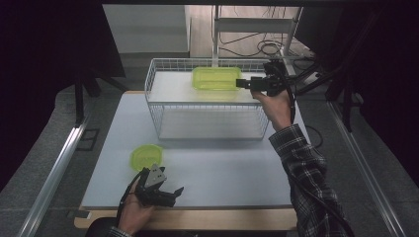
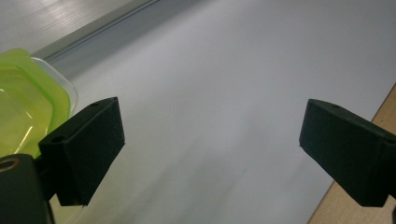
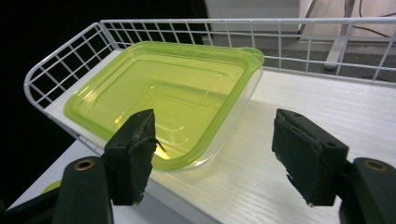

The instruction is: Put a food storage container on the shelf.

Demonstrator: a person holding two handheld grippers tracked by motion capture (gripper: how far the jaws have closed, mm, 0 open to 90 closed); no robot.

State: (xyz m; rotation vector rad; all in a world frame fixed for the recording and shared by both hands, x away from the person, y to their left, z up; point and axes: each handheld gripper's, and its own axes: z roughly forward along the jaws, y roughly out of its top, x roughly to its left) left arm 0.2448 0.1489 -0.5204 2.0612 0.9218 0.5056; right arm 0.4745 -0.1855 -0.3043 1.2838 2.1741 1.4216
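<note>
A rectangular green plastic container [image 1: 216, 78] [image 3: 163, 98] lies on the top shelf of a white wire rack [image 1: 163, 91] [image 3: 327, 121] at the far side of the table. My right gripper [image 1: 240, 83] [image 3: 215, 149] hovers at the container's right end, open, its pads clear of the near rim and nothing gripped. A small round green container [image 1: 145, 157] [image 2: 21, 100] sits on the table at the front left. My left gripper [image 1: 177, 195] [image 2: 210, 149] rests just in front of it near the table's front edge, open and empty.
The grey table top [image 1: 222, 173] stretches between the rack and the front wooden edge [image 1: 197, 218]. The rack has a lower shelf [image 1: 207, 124] under the top one. Cables and a metal stand [image 1: 257, 34] lie on the floor behind the table.
</note>
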